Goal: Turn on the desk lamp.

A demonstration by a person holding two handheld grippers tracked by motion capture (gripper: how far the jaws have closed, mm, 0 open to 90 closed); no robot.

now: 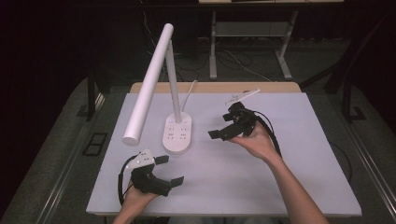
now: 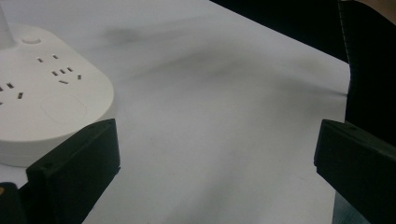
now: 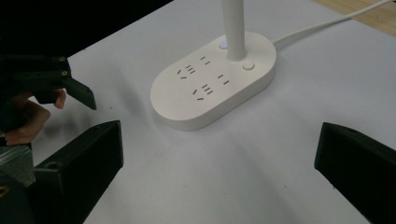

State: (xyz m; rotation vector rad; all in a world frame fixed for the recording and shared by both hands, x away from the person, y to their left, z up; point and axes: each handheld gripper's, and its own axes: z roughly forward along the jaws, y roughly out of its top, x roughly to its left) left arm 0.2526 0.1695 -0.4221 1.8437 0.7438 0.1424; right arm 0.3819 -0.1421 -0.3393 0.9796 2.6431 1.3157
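A white desk lamp stands on the table, its oval base (image 1: 177, 135) carrying several sockets and two buttons, and its long tube head (image 1: 147, 86) leaning out to the left. My left gripper (image 1: 171, 170) is open just in front of the base, near the table's front edge, with nothing between its jaws. My right gripper (image 1: 220, 126) is open to the right of the base and is also empty. In the left gripper view the base (image 2: 42, 102) lies beside the left jaw. In the right gripper view the base (image 3: 215, 88) and stem (image 3: 233, 28) lie ahead between the wide jaws.
A white mat (image 1: 280, 177) covers the wooden table, whose bare edge (image 1: 215, 87) shows at the back. The lamp's white cable (image 3: 327, 23) runs off the back. A small white item (image 1: 243, 96) lies at the mat's far edge. Dark floor and metal desk legs (image 1: 213, 46) lie beyond.
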